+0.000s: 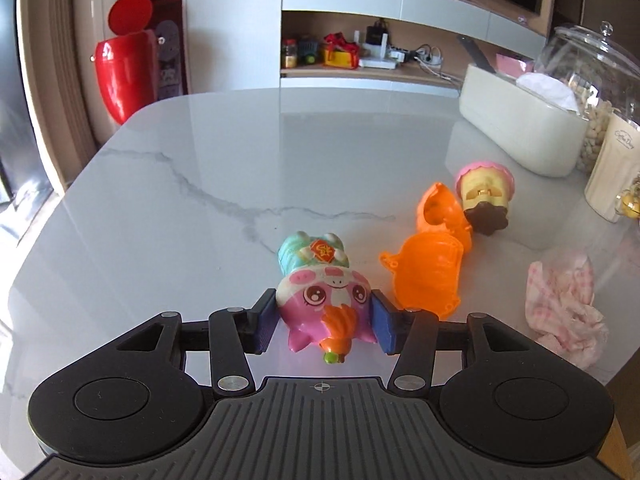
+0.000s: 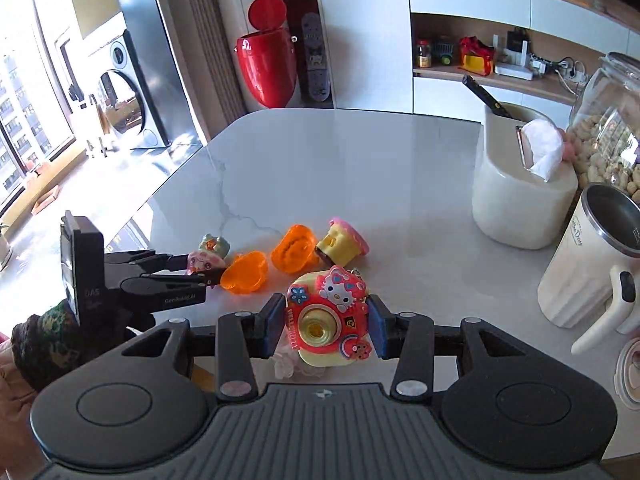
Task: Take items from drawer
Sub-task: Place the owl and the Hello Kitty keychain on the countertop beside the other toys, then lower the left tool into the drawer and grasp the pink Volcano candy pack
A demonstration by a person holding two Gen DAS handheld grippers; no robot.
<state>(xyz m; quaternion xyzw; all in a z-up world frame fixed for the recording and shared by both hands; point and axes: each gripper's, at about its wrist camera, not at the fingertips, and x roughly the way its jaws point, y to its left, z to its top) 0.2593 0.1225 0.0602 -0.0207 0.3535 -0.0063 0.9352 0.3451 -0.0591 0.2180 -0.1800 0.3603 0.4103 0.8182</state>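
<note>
Left gripper [image 1: 324, 316] pinches the pink pig toy [image 1: 326, 300] across its round face, both blue pads flat on its cheeks, holding it low over the marble table [image 1: 200, 152]; whether the toy touches the top I cannot tell. Right gripper [image 2: 327, 322] is clamped on a toy camera [image 2: 326, 312] by its two short ends, and the lens faces the wrist view. Both look like light hollow plastic, stiff but glossy, so I judge they could slip or twist if gripped on a curve; the pig's head is the widest part and its carrot and ears stick out, so the cheeks are the sound place to hold, while the camera's flatter ends suit the pads well. No drawer shows in either view. Just right of the pig lie two orange shell halves [image 1: 428, 276] and beyond them a pink-topped cupcake toy [image 1: 486, 196], with a crumpled pink cloth [image 1: 564, 312] near the right edge. Far right is crowded by a cream tissue box [image 1: 520, 128], a glass jar [image 1: 588, 84] and a mug [image 2: 588, 264]; open room lies left and ahead, though the table's left edge is near
</note>
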